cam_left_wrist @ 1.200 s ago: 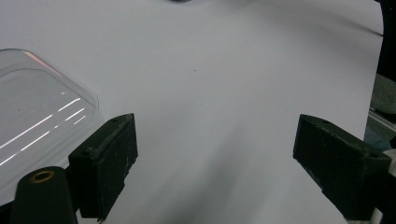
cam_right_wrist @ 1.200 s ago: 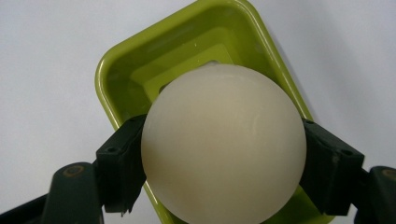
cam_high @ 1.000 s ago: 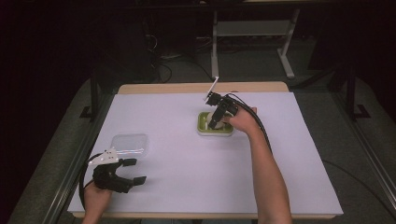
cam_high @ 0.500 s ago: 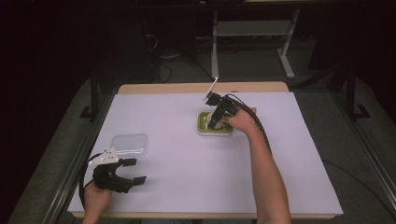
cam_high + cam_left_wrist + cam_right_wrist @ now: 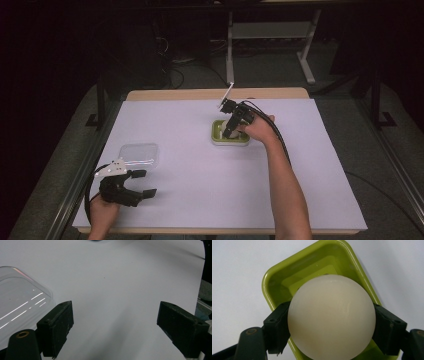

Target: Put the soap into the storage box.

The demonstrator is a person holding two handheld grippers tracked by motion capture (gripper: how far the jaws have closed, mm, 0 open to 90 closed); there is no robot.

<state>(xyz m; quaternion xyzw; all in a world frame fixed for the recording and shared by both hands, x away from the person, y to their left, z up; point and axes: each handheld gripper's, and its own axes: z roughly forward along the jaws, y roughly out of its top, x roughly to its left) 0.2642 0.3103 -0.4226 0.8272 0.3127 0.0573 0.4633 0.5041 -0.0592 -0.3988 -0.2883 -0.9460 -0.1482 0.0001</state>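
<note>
A white sheet covers the table (image 5: 300, 200). Near its left edge a clear plastic lid (image 5: 139, 154) lies beside the left gripper (image 5: 142, 183), jaws spread wide on nothing. The right gripper (image 5: 329, 322) clamps a smooth cream-white ball (image 5: 331, 318) (matte, unmarked) over the lime-green tray (image 5: 274, 282).

Both handheld black plastic tongs look pretty chunky. The left tongs (image 5: 142, 186) carry a grey three-cornered plate on top, with a black cable looping off the back, plus blocky, scuffed matte jaws and a brass-coloured rivet near the base. The right tongs (image 5: 332, 326) have the same squared jaws with small screw holes, and black cables trail along a bare, sleeveless forearm.
</note>
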